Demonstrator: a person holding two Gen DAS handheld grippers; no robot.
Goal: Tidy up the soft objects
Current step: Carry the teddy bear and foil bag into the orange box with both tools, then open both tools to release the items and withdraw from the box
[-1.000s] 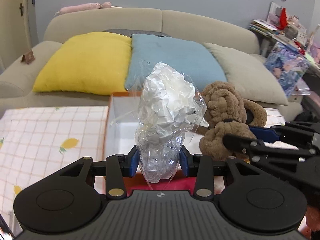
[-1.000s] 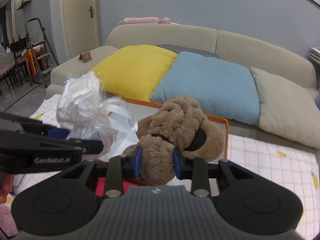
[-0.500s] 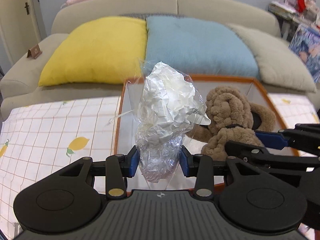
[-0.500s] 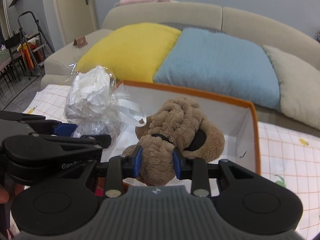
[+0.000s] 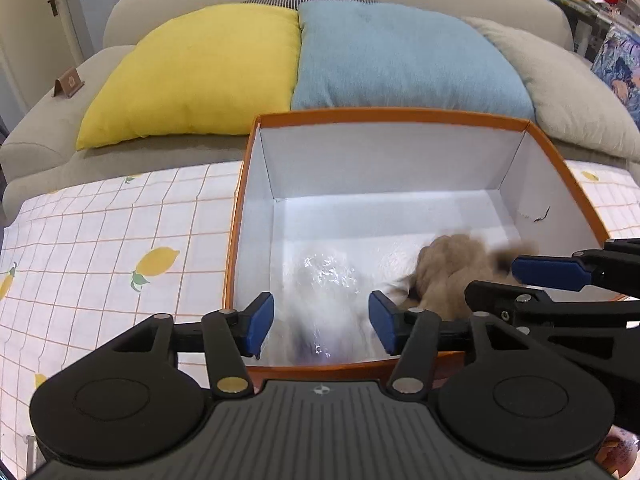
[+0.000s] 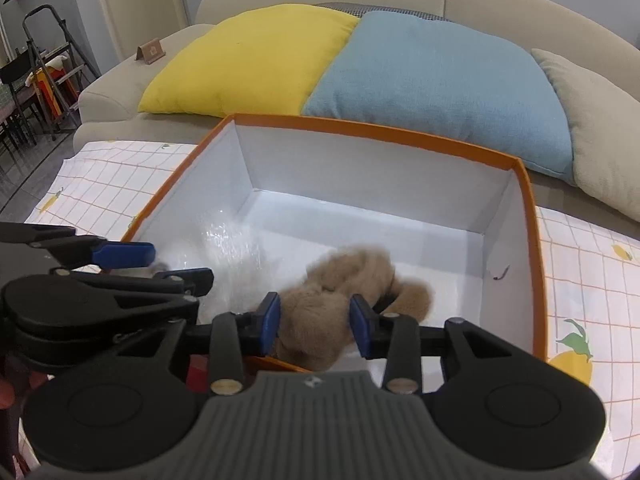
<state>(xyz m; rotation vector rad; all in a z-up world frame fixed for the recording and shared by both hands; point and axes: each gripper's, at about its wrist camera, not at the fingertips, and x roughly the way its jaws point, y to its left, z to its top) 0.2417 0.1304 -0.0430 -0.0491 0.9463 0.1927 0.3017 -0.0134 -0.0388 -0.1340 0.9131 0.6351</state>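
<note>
An orange-rimmed white box stands on the lemon-print cloth; it also shows in the right wrist view. My left gripper is open over the box's near left part, and the clear bag of white stuffing drops blurred between and below its fingers. My right gripper is open over the near side, and the brown plush toy falls blurred between its pads into the box. The plush also shows in the left wrist view, beside the right gripper's fingers.
A beige sofa behind the table holds a yellow cushion, a blue cushion and a grey cushion. The lemon-print tablecloth spreads left and right of the box. A stepladder stands far left.
Both grippers have opened over the box. The bag of stuffing and the brown plush have left the pads and are dropping into the box. Both cameras moved forward and tilted down.
</note>
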